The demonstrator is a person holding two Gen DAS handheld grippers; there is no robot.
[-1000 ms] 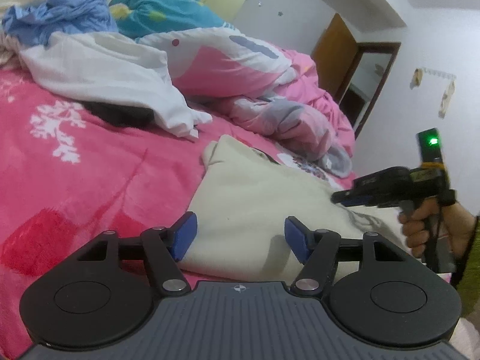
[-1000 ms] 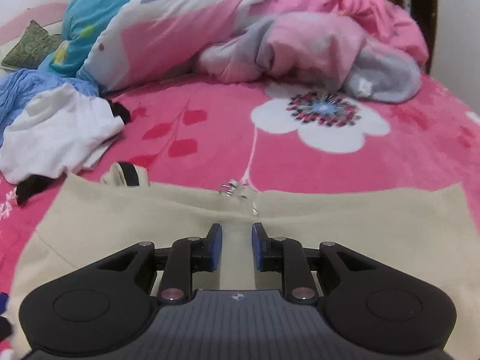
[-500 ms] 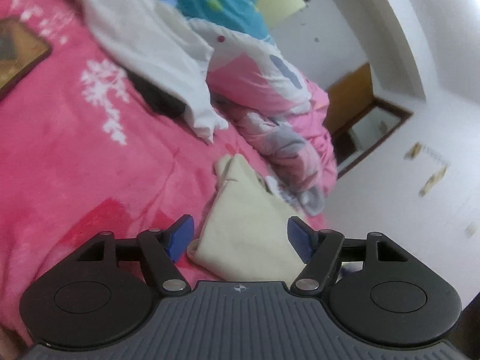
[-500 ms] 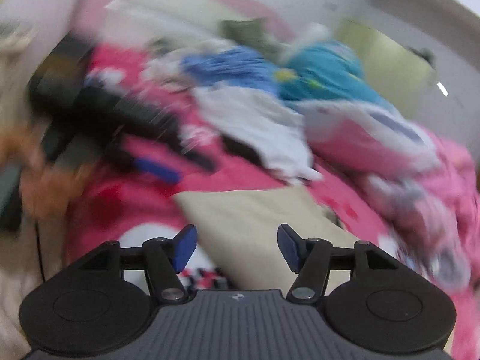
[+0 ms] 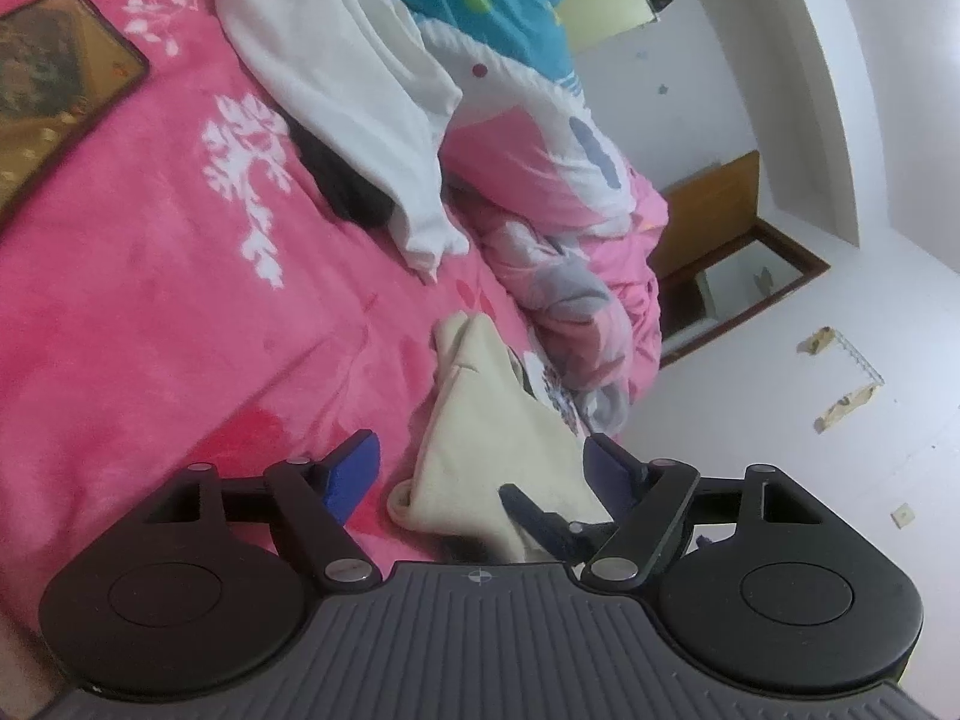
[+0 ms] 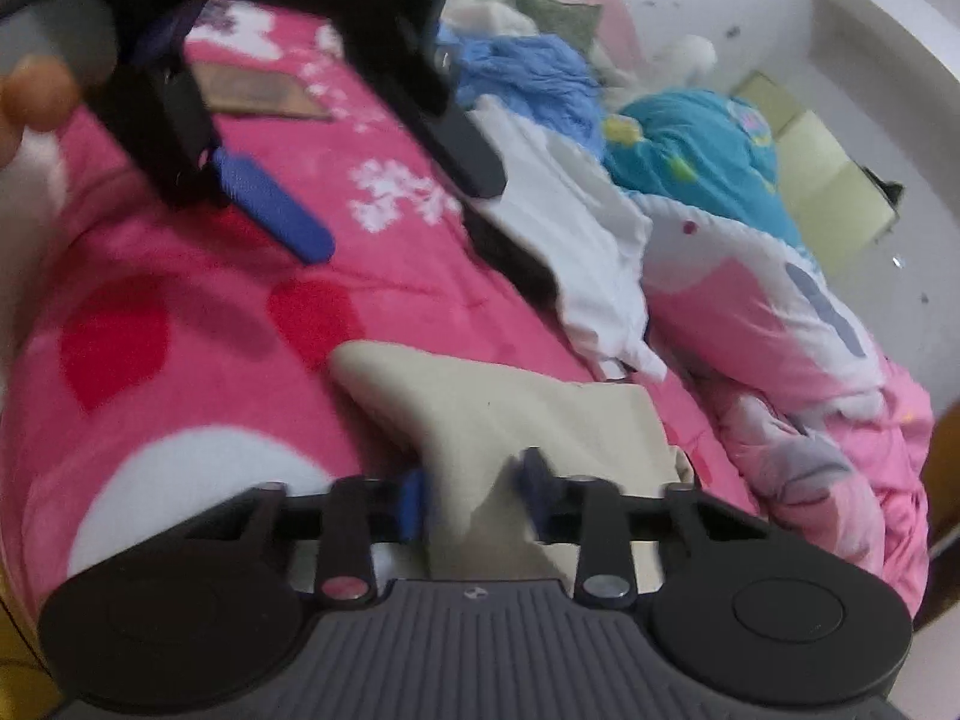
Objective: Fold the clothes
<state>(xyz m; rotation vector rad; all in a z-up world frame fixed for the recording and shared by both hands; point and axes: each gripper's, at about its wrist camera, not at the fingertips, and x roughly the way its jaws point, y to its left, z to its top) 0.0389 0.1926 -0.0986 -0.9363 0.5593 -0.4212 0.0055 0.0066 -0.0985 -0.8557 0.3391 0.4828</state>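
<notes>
- Pink bed cover lies under everything; your right tongs are nearest the work, clenched on the near edge of the cream garment.
- Your left tongs hang released above the bed, the garment's lifted corner between their fingers but not gripped.
- From the right tongs, the garment's long axis runs away toward the heaped quilt.

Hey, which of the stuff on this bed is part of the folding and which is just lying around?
In the job: cream garment, right gripper clamped on it, left gripper open.
Lying about: white garment, blue cloth, teal bedding, pink duvet, framed picture.
</notes>
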